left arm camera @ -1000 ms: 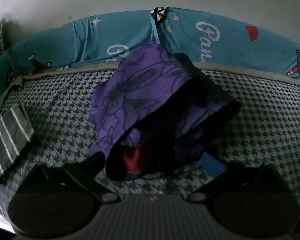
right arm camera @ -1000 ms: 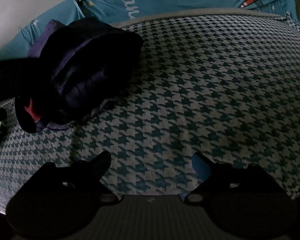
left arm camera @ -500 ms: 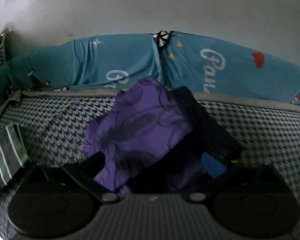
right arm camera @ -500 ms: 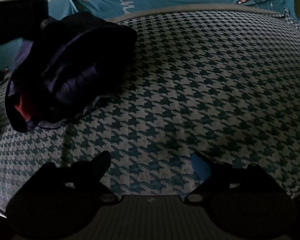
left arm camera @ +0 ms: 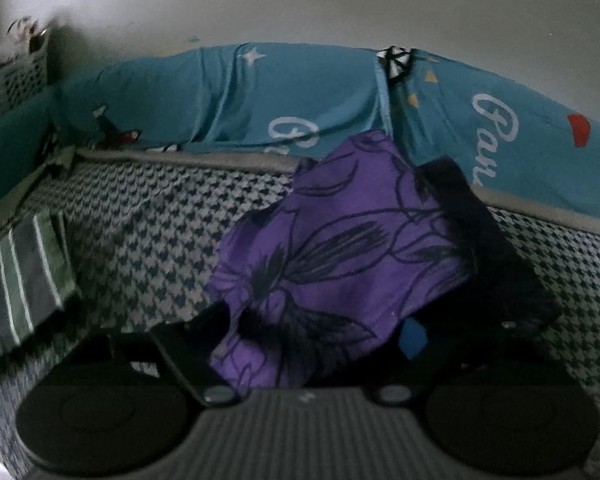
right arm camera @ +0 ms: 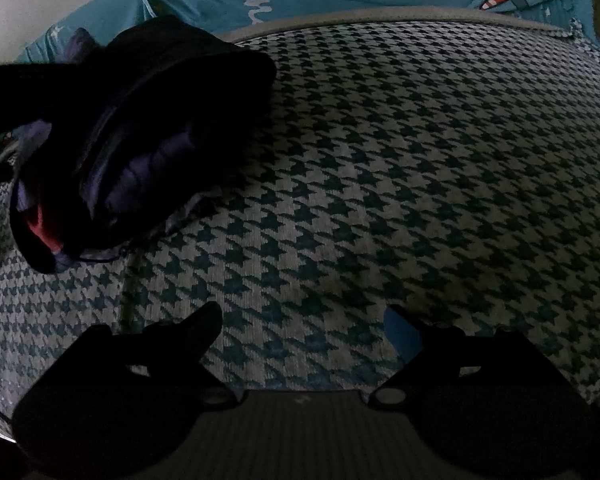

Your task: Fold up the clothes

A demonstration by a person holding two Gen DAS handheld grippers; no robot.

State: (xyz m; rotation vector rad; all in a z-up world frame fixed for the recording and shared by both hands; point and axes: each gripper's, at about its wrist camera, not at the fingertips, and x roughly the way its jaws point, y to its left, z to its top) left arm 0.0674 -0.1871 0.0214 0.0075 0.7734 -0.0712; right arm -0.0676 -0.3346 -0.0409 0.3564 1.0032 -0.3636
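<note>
A crumpled purple garment with a dark flower print [left arm camera: 340, 248] lies on the houndstooth cover [left arm camera: 148, 248]. A dark fold runs along its right side. My left gripper [left arm camera: 316, 332] has pushed into the garment's near edge and its jaws are closing. Purple cloth fills the gap between them, though I see no firm pinch. In the right wrist view the same garment is a dark heap with a red patch [right arm camera: 152, 140] at the left. My right gripper [right arm camera: 300, 328] hangs open over bare cover, well right of the heap, with nothing between its fingers.
A green cloth with white stripes [left arm camera: 20, 272] lies at the left edge. Teal printed bedding [left arm camera: 260, 100] runs along the back against a pale wall. A white basket [left arm camera: 16, 72] stands in the far left corner. The patterned cover [right arm camera: 420, 160] spreads wide to the right.
My left gripper has moved in and down onto the purple garment, whose near edge now sits between narrower jaws. The right gripper has held still.
</note>
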